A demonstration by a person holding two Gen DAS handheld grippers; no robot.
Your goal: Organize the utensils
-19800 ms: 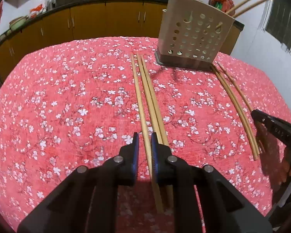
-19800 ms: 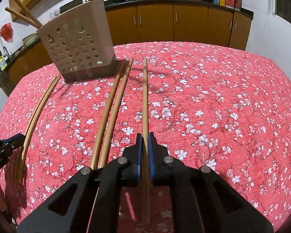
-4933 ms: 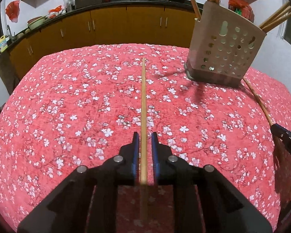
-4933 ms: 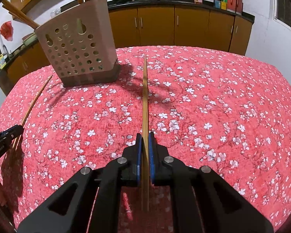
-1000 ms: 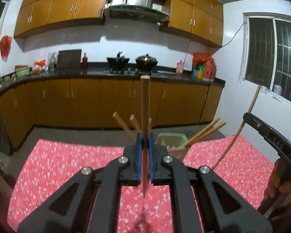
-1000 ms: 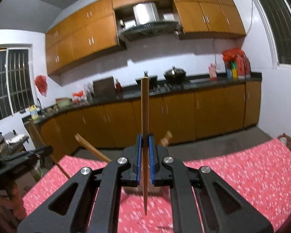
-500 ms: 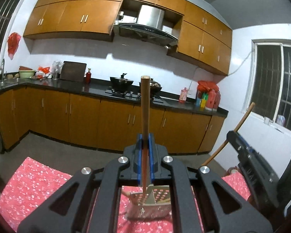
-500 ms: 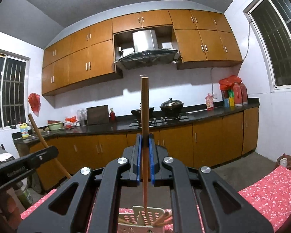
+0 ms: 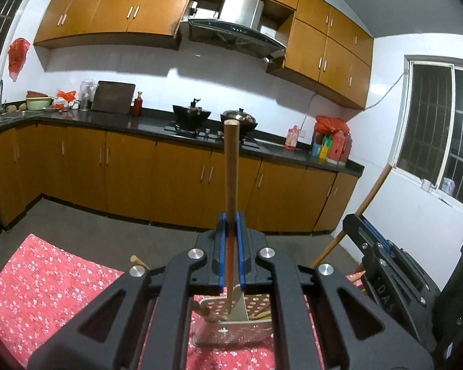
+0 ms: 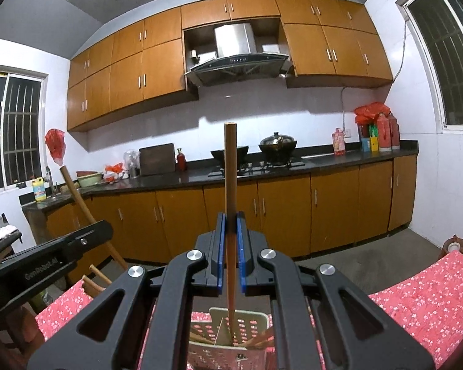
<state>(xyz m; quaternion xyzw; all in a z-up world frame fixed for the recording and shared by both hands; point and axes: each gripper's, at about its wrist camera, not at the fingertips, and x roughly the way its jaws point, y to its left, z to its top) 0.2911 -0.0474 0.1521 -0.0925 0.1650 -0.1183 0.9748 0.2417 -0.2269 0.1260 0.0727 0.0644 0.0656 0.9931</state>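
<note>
My left gripper [image 9: 230, 215] is shut on a wooden chopstick [image 9: 231, 166] held upright, its lower end inside the perforated white utensil holder [image 9: 231, 330] below. My right gripper [image 10: 230, 215] is shut on another wooden chopstick [image 10: 230, 169], also upright, its lower end inside the same holder [image 10: 228, 351]. Several other chopsticks lean in the holder. The right gripper also shows in the left wrist view [image 9: 367, 228] with its chopstick [image 9: 370, 197]. The left gripper shows at the left of the right wrist view [image 10: 86, 234] with its chopstick [image 10: 80, 200].
The holder stands on a table with a red floral cloth [image 9: 46, 274], also in the right wrist view [image 10: 423, 289]. Beyond the table are wooden kitchen cabinets [image 9: 123, 175], a dark counter with pots [image 10: 277, 145] and a range hood [image 10: 237, 58].
Both grippers have lowered a little with their chopsticks, and the chopstick ends have gone down into the holder. Both grips stay shut.
</note>
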